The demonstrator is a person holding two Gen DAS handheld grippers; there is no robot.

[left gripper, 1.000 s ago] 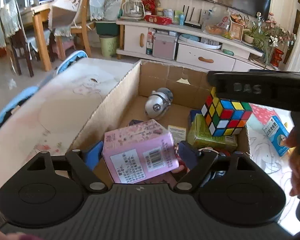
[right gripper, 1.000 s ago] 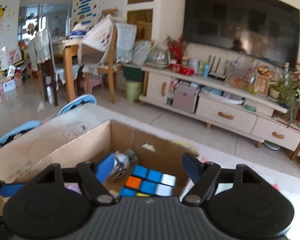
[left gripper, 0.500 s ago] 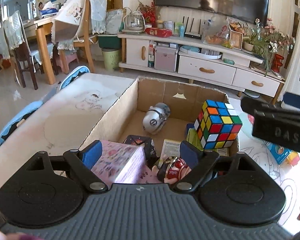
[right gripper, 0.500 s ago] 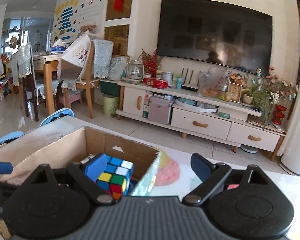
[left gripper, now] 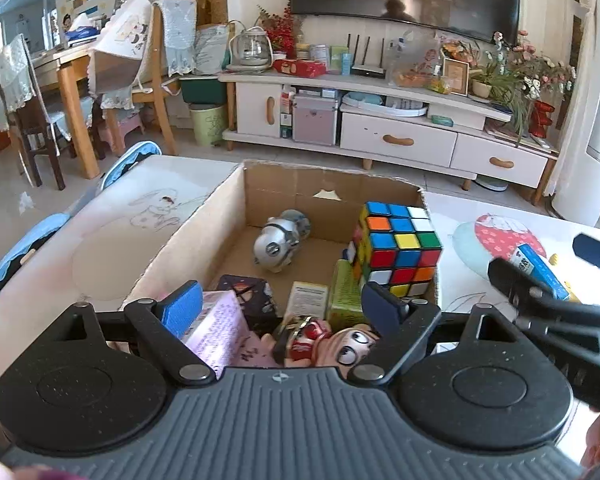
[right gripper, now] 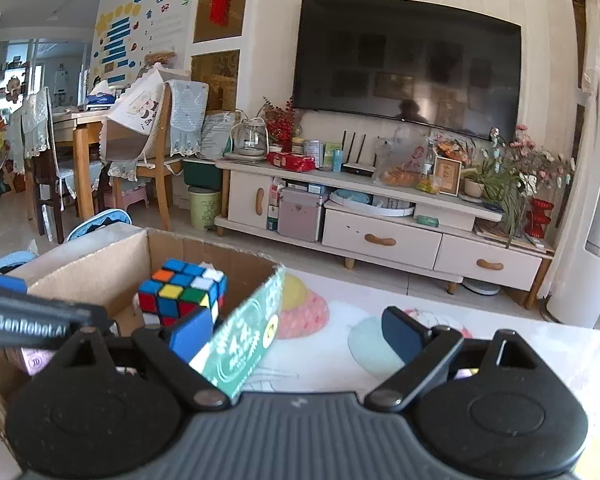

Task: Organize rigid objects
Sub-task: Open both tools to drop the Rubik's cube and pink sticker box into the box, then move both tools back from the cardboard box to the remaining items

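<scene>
A cardboard box (left gripper: 188, 240) (right gripper: 100, 268) stands on the white table. Inside it a colour cube (left gripper: 396, 248) (right gripper: 180, 292) rests on a green carton (left gripper: 344, 292) against the right wall. Also inside are a silver toy (left gripper: 278, 242), a pink box (left gripper: 220, 330), a dark card box (left gripper: 248, 296) and a doll figure (left gripper: 324, 340). My left gripper (left gripper: 282, 308) hangs open over the near end, with nothing pressed between its pads. My right gripper (right gripper: 298, 332) (left gripper: 552, 260) is open and empty, outside the box's right wall and above a small blue box (left gripper: 538, 266).
The box's right wall carries a green print (right gripper: 244, 340). A pink and pale-blue drawing (left gripper: 496, 240) marks the table to the right. Blue chair backs (left gripper: 28, 248) stand at the table's left edge. A TV cabinet (right gripper: 380, 236) stands beyond the table.
My right gripper opened off the cube, left it in the box and moved right, over the table. The pink box went from between my left fingers down into the box.
</scene>
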